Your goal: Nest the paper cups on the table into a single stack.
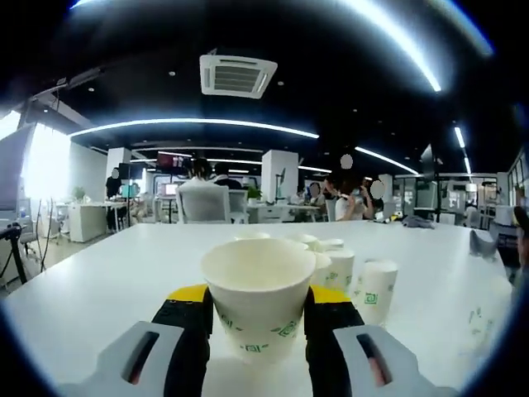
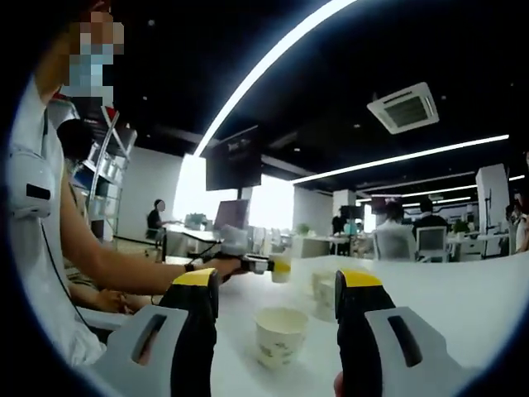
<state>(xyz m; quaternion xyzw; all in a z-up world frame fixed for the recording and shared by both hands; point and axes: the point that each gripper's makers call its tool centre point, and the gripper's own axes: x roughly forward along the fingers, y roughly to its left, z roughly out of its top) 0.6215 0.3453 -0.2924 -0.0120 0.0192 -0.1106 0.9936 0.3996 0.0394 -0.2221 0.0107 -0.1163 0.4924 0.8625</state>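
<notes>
While one cup is gripped & the rest stand loose, the scene reads as below.

Step in hand: carry phase, as I judge it. Left gripper (image 1: 259, 327) has its two yellow-tipped black jaws closed against the sides of an upright white paper cup with green print (image 1: 258, 308), mouth up, empty.

Right tool: right gripper (image 2: 277, 331) stands wide open w/ nothing held; a second white paper cup w/ green marks (image 2: 279, 334) sits upright on the table between and beyond its jaws, not touched.

Other cups: cluster of white paper cups (image 1: 343, 277) stands on the white tabletop (image 1: 107, 281) just behind & to the right of the held cup in the left gripper view; some look already nested, count unclear. More cups farther back in the right gripper view, too small to sort.

Next move calls for: prob. lining the held cup's base over an open mouth and lowering straight; tilt would catch the rim.

Risk: thin paper wall may dent under squeeze; light cups tip easily if nudged.

Edges: near table edge lies below the right gripper's jaws; far edge well beyond the cluster.

Open room: bare tabletop to the left of the held cup, wide & free. Person's forearm (image 2: 124, 265) reaches across at left of the right gripper view, the other gripper at its end.
</notes>
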